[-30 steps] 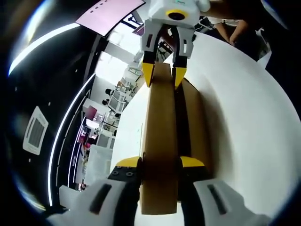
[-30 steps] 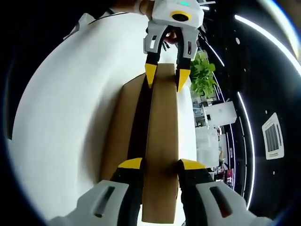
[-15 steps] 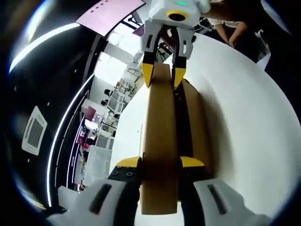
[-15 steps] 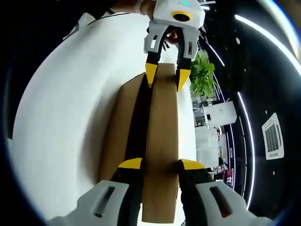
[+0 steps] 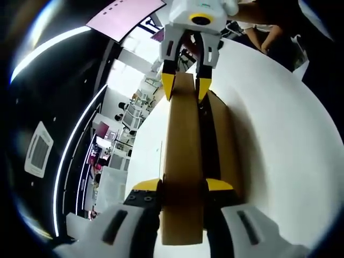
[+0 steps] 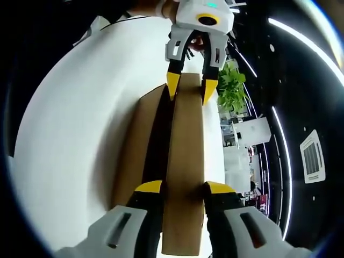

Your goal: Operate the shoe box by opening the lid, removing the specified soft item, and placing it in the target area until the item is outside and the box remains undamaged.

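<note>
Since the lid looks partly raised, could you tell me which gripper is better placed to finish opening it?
Neither clearly: left gripper and right gripper each clamp an opposite end of the lid.

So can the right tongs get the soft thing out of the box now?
Probably not yet. The right tongs and left tongs both clamp the raised cardboard lid, so neither is free, and the box inside stays dark and unseen.

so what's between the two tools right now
The box lid: the left tool grips one end and the right tool the other in the left gripper view. The right gripper view shows the same lid spanning them.
</note>
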